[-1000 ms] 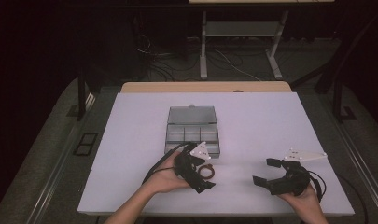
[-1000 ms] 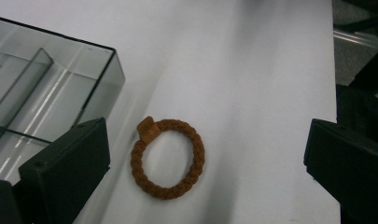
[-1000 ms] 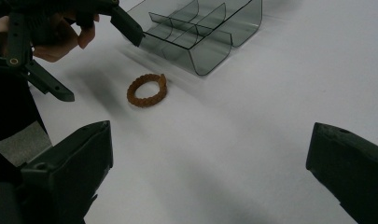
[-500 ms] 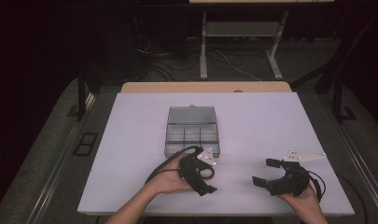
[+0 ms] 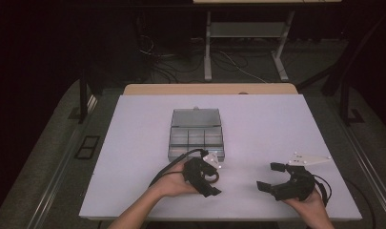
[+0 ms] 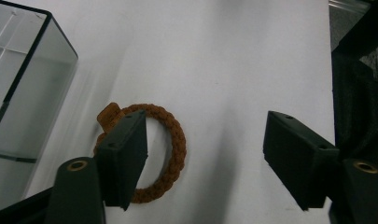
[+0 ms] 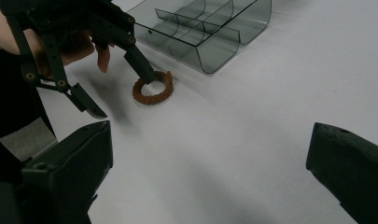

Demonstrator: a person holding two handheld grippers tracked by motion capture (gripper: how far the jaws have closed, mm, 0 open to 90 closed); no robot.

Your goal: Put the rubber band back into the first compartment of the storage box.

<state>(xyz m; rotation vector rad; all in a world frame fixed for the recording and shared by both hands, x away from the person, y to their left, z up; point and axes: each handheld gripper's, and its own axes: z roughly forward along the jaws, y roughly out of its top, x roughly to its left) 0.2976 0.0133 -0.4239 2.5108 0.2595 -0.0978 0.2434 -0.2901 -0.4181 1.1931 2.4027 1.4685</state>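
Braided brown cord ring, clear plastic compartment box, matte white tabletop

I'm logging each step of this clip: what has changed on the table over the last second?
The left gripper has dipped toward the brown braided ring and its jaws have just been closing; one jaw sits inside the ring, not yet gripping. The right gripper, the clear compartment box and the ring kept their places.

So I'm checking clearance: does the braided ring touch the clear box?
Apart. The right gripper view shows bare table between the braided ring and the clear box.
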